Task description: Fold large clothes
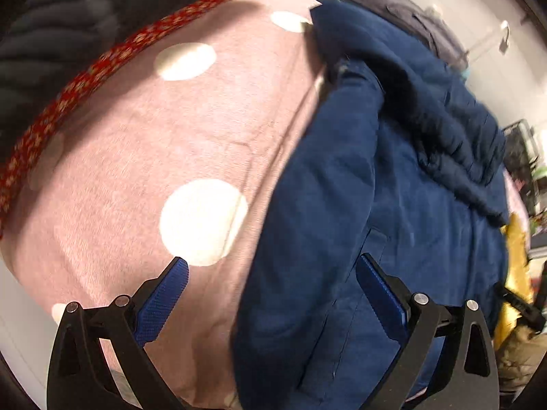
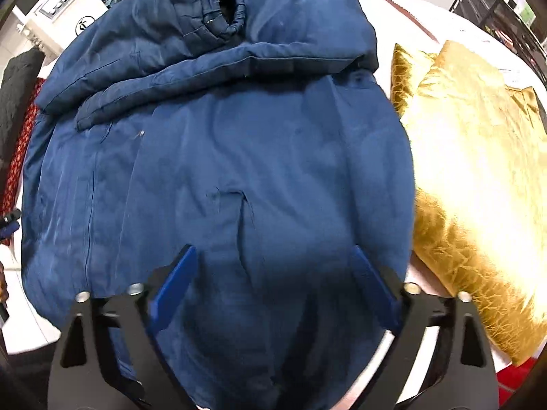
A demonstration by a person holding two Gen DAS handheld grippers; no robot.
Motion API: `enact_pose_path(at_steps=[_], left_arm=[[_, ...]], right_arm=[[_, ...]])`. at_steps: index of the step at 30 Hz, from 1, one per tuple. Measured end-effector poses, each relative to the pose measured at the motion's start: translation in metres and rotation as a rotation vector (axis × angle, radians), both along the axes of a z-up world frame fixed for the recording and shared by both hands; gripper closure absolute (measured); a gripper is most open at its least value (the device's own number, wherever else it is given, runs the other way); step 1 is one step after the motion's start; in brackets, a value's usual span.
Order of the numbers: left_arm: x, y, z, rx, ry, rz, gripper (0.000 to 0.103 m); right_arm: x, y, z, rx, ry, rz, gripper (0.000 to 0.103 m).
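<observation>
Jacket (image 2: 218, 157), navy, padded, spread flat on pink spotted bedcover (image 1: 143, 143); sleeve (image 2: 191, 44) folded across upper body, cuff opening facing up; gold cushion (image 2: 471, 177) just beside jacket's right edge. Right gripper (image 2: 273, 256) poised over jacket's lower middle, pointing steeply down; jaws wide apart, nothing clamped, fabric visible beneath and between blue pads (image 2: 174, 283). Left gripper (image 1: 273, 266) over jacket's left edge; one finger above bedcover, other above navy cloth; jaws wide apart, holding nothing. Red patterned trim (image 1: 102, 65) along bedcover's far border; dark quilted fabric (image 1: 51, 34) beyond.
</observation>
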State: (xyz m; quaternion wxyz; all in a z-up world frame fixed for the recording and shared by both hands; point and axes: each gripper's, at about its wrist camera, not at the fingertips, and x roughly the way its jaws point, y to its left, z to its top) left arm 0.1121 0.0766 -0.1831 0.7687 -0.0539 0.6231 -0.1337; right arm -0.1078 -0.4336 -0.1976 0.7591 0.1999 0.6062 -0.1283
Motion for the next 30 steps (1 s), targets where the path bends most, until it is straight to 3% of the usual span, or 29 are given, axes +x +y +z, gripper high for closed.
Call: enact_pose_path(at_steps=[4, 8, 14, 18, 22, 25, 30], left_arm=[[0.004, 0.015, 0.001, -0.088, 0.021, 0.01, 0.013], [0.007, 0.018, 0.001, -0.163, 0.044, 0.01, 0.016], [0.002, 0.026, -0.001, -0.189, 0.046, 0.019, 0.017], [0.0, 0.038, -0.015, -0.224, 0.096, 0.06, 0.017], [-0.011, 0.037, -0.033, -0.249, 0.188, 0.052, 0.017], [-0.025, 0.023, -0.034, -0.266, 0.202, -0.015, 0.017], [-0.044, 0.012, -0.033, -0.283, 0.217, -0.045, 0.017]], right_arm=[[-0.017, -0.024, 0.008, 0.073, -0.04, -0.071, 0.032], [-0.019, -0.056, 0.012, 0.143, -0.081, -0.179, 0.033], [-0.026, -0.089, 0.029, 0.196, -0.136, -0.33, 0.033], [-0.033, -0.103, 0.01, 0.22, -0.073, -0.368, 0.033], [-0.049, -0.103, -0.025, 0.356, -0.017, -0.409, 0.033], [-0.055, -0.089, -0.043, 0.461, -0.001, -0.386, 0.033], [-0.052, -0.043, -0.059, 0.611, 0.034, -0.268, 0.033]])
